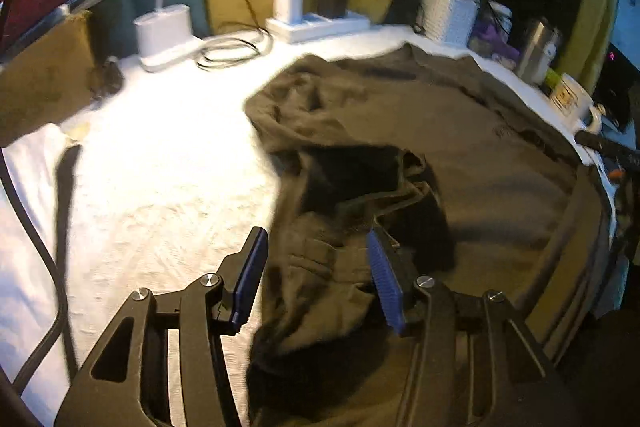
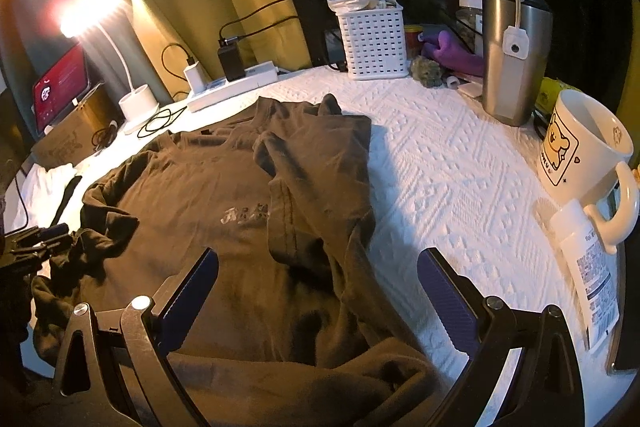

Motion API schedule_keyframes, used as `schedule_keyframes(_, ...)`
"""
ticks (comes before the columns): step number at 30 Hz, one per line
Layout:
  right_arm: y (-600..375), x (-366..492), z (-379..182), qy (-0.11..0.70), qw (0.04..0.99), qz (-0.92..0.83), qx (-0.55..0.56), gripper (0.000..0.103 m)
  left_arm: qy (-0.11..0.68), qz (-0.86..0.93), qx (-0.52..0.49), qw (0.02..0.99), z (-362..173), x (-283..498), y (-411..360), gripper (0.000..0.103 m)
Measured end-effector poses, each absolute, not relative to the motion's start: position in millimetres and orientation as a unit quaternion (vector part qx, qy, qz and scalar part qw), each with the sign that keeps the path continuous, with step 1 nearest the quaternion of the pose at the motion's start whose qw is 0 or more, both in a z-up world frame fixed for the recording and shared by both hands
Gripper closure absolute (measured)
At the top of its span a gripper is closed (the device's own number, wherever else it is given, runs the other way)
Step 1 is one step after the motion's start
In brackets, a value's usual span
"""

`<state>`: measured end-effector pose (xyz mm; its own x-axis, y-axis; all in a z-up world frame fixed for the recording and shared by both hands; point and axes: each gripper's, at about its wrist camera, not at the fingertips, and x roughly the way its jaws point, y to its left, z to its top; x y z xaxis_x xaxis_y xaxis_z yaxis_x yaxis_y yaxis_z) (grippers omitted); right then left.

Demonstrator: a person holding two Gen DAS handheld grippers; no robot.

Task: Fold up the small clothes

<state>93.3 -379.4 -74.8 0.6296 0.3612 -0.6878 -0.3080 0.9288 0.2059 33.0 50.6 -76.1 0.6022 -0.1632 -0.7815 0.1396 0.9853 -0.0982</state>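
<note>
T-shirt (image 2: pixel 224 195), dark brown with a pale print on the chest, lies spread over the white textured cloth on the counter (image 2: pixel 460 163), filling the left and middle of the right wrist view; one side is already turned in over the body, so a fold seems begun.

At the far left of that view, the left hand-held gripper (image 2: pixel 48 239) sits at the bunched sleeve edge. In its own view, the left hand-held gripper (image 1: pixel 316 275) has its jaws partly apart with rumpled fabric lying between them; the pads do not look pressed on it, probably readying to pinch that edge.

In the lower middle, the right hand-held gripper (image 2: pixel 320 291) stands wide over the hem, holding nothing, likely placed to take the opposite side.

Around the shirt, from left to right: a lit screen (image 2: pixel 60 87) in the upper left, a white lamp (image 2: pixel 138 103), a power strip (image 2: pixel 232 87) with loose cables, a white basket (image 2: pixel 374 39), a steel tumbler (image 2: pixel 514 55) and a mug (image 2: pixel 580 147) at the right edge. The mug and a label-printed bottle (image 2: pixel 588 267) crowd the right side, and cables lie close to the collar.
</note>
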Motion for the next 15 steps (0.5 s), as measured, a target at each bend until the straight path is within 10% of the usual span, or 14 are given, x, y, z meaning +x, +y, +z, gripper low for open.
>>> schedule_keyframes(3, -380, 94, -76, 0.39, 0.901, 0.184, 0.035, 0.003, 0.439, -0.107, -0.004, 0.892, -78, 27, 43, 0.085)
schedule_keyframes(15, -380, 94, -83, 0.396, 0.899, 0.185, 0.037, 0.003, 0.471, -0.204, 0.023, 0.858, -76, 2, 0, 0.09)
